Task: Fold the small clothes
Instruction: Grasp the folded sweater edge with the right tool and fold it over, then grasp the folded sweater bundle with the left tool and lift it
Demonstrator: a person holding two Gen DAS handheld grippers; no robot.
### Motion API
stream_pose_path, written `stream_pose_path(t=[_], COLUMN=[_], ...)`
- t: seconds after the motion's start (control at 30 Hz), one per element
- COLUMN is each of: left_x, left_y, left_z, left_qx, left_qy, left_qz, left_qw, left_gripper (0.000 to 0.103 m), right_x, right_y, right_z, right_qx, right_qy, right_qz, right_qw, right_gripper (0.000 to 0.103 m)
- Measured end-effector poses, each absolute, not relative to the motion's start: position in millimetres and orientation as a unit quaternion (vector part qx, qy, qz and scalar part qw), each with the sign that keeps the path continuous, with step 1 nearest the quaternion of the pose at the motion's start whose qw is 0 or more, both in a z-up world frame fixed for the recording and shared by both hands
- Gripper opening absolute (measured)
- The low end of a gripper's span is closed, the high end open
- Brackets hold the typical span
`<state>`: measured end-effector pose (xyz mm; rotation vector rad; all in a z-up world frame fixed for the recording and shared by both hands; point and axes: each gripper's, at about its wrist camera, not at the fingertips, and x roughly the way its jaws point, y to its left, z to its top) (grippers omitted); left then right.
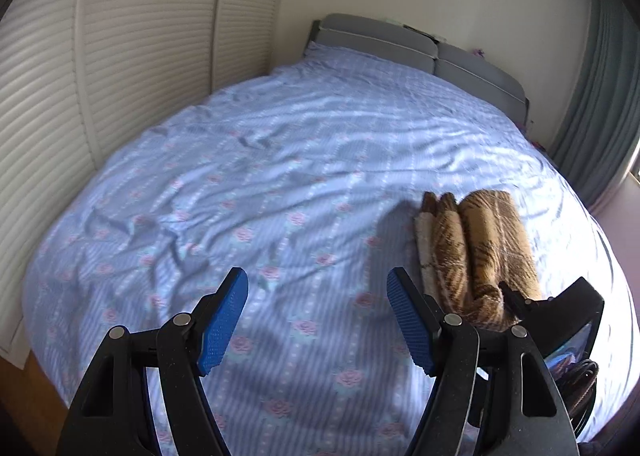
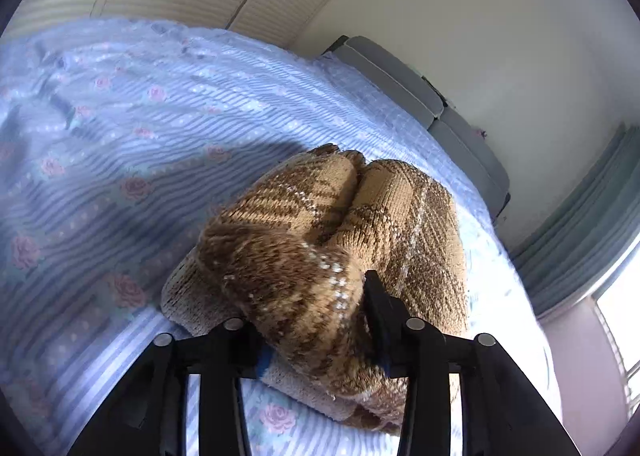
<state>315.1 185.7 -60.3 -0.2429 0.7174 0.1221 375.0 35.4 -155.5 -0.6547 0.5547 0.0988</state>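
Bedroom daylight falls across a wide bed [image 1: 240,183] covered with a pale blue sheet printed with pink roses and stripes. White slatted wardrobe doors [image 1: 120,55] stand along the far left side of the bed, a grey padded headboard [image 1: 400,39] sits at its far end against a cream wall, and grey-green curtains [image 1: 596,95] hang at the far right.

Seen from the left wrist view, the left hand-held gripper [image 1: 318,320] hovers over bare sheet with its two blue-padded fingers [image 1: 224,328] spread wide and nothing between them. Just ahead and to its right lies a brown and tan knitted garment [image 1: 476,252] with a checked pattern, folded into a long thick bundle that rests on the bed and runs away from the camera. Part of the right hand-held gripper's black body shows at the bundle's near end.

Seen from the right wrist view, the right hand-held gripper [image 2: 312,332] is right up against the near end of the same knitted garment [image 2: 320,240], which fills the middle of the picture. A thick fold of the knit bulges between the two black fingers and covers most of their blue pads. Both fingers touch the knit, but whether they are pinching it or merely resting around it cannot be told. The rest of the bundle lies on the sheet straight ahead of this hand-held gripper.
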Motion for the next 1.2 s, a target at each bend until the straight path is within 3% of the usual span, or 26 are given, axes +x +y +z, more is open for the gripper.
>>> stream_pose_path(t=[0.07, 0.5, 0.73, 1.13, 1.2], left_x=[322, 408, 459, 493, 494], left_y=[178, 112, 76, 81, 80], left_z=[-59, -75, -99, -135, -133], left_qx=[-0.108, -0.12, -0.112, -0.157, -0.159], left_qy=[0.352, 0.39, 0.419, 0.46, 0.457], left_qz=[0.052, -0.076, -0.11, -0.105, -0.114], left_qw=[0.928, 0.91, 0.894, 0.868, 0.868], left_gripper=[0.071, 0.07, 0.037, 0.037, 0.029], right_x=[369, 313, 322, 348, 352], right_y=[25, -107, -174, -177, -175], right_z=[-147, -133, -130, -132, -133], right_qx=[-0.293, -0.023, 0.068, 0.099, 0.098], right_qy=[0.268, 0.277, 0.274, 0.278, 0.28], right_qz=[0.049, 0.032, -0.042, -0.043, -0.041], right_qw=[0.917, 0.96, 0.958, 0.954, 0.954], right_gripper=[0.063, 0.07, 0.07, 0.07, 0.07])
